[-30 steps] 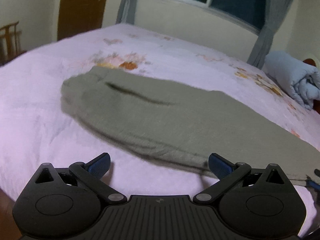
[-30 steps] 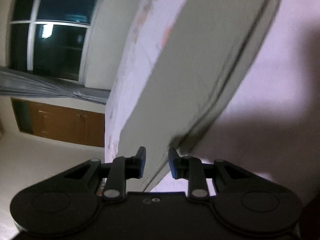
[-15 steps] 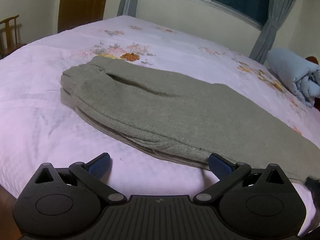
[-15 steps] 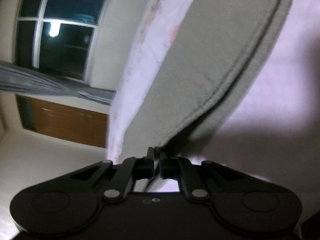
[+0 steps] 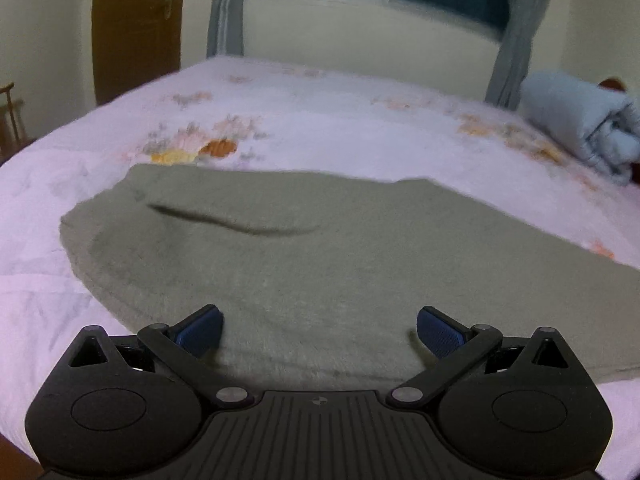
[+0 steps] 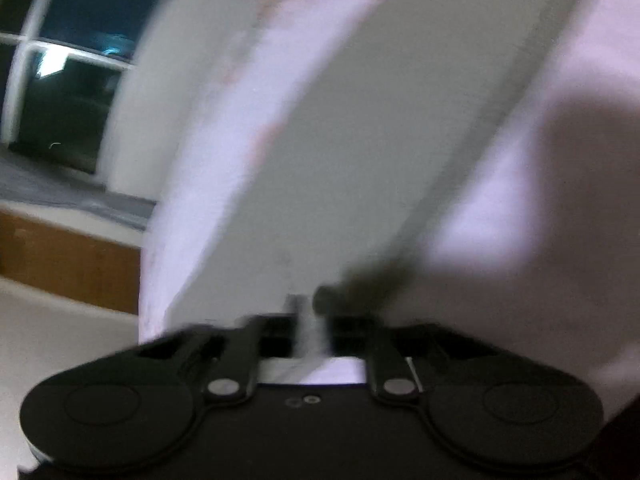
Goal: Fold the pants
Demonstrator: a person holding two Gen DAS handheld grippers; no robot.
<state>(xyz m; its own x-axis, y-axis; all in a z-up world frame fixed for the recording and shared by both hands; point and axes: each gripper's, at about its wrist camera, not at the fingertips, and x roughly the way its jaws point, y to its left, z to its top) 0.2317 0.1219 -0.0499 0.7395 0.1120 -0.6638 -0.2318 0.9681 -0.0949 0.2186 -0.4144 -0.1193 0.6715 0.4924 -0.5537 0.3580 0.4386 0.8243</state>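
Grey-green fleece pants (image 5: 320, 248) lie folded lengthwise on a bed with a pink flowered sheet (image 5: 320, 120). The waist end is at the left with a dark pocket slit. My left gripper (image 5: 319, 334) is open, its blue pads spread low over the near edge of the pants. In the blurred right wrist view the pants (image 6: 360, 140) stretch away as a long strip. My right gripper (image 6: 308, 304) is shut on the leg end of the pants.
A rolled light-blue blanket (image 5: 580, 120) lies at the bed's far right. Grey curtains (image 5: 226, 8) hang by a dark window behind the bed. A brown door (image 5: 132, 24) and a wooden chair (image 5: 10, 116) are at the left.
My right gripper closed on the leg end of the pants and is moving with it. My left gripper moved forward over the near edge of the pants and stayed open.
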